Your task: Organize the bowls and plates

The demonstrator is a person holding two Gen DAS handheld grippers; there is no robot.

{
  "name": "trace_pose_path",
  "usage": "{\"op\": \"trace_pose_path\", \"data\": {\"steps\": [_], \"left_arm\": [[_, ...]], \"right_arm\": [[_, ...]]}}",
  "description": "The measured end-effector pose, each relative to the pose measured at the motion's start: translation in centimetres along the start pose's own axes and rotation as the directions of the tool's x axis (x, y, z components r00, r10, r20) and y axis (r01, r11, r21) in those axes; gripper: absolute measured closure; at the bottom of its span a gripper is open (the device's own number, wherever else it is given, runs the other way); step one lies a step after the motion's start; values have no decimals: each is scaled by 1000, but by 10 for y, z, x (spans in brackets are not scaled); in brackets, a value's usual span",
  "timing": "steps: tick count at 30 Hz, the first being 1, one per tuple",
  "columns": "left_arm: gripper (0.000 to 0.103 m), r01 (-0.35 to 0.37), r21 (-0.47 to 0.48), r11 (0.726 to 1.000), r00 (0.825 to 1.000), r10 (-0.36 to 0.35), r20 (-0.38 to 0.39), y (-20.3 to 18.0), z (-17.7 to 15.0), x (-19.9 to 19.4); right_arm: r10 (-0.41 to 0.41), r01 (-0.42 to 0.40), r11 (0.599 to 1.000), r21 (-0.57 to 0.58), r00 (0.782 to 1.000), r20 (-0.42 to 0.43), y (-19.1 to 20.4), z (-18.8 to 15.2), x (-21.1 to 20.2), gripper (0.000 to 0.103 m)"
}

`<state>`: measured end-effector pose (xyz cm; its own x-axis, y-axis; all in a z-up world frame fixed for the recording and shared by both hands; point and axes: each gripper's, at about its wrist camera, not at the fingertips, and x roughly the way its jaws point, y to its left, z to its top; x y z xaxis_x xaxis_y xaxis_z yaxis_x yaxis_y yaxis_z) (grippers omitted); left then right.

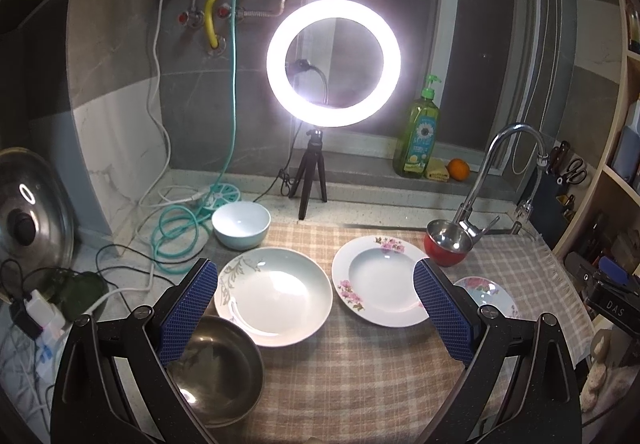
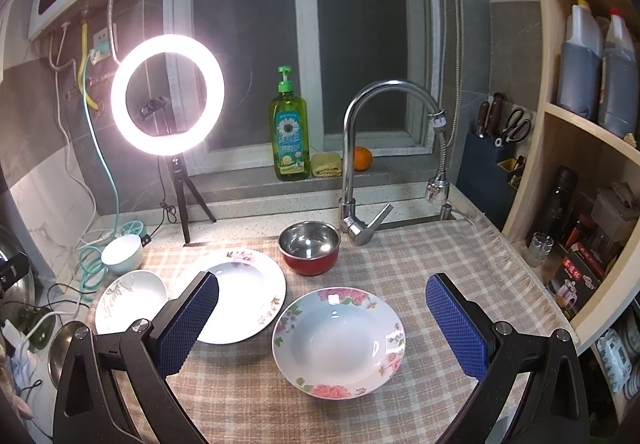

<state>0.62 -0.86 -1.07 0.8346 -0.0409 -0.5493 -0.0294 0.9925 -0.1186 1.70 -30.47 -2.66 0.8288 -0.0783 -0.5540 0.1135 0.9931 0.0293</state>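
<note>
Three plates lie on the checked cloth (image 1: 360, 364): a leaf-pattern plate (image 1: 276, 296) (image 2: 132, 300), a pink-flower plate (image 1: 380, 280) (image 2: 240, 296) and a bright floral plate (image 2: 340, 340) (image 1: 490, 294). A steel bowl (image 1: 218, 368) (image 2: 66, 344) sits at the front left, a pale white bowl (image 1: 241, 224) (image 2: 123, 253) at the back left, a red steel-lined bowl (image 1: 448, 242) (image 2: 309, 246) by the tap. My left gripper (image 1: 316, 308) is open above the two left plates. My right gripper (image 2: 322, 320) is open above the floral plate.
A lit ring light (image 1: 333, 62) on a tripod stands behind the cloth. A tap (image 2: 360, 164), a soap bottle (image 2: 289, 136) and an orange (image 2: 362, 158) are at the back. Cables and a pot lid (image 1: 28, 212) are at the left; shelves (image 2: 580, 164) are at the right.
</note>
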Motion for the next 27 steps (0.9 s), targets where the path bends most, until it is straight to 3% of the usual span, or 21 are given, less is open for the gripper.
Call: {"op": "trace_pose_path", "data": {"steps": [9,15,18,22,27], "left_arm": [[4,-3,-56,998,995,-2,-97,1,-19,21],[5,-17,-125,992,989,-1,-149,-3,-31,35],[6,-29,-161,986,986,2,-166,-7,-37,42],[6,-49,-206,977,983,10,-185,-15,-44,51],[10,-61,-276,959,975,-2,-222,-26,-55,69]], "right_arm": [[141,-142,990,-15,987,-72,-2,4,39,1],[275,-286,957,-43,947,-164,1,15,77,1],[337,-360,930,-79,917,-213,6,25,98,1],[419,-466,878,-107,858,-298,14,38,129,1],[458,-540,830,-137,802,-383,18,50,165,7]]}}
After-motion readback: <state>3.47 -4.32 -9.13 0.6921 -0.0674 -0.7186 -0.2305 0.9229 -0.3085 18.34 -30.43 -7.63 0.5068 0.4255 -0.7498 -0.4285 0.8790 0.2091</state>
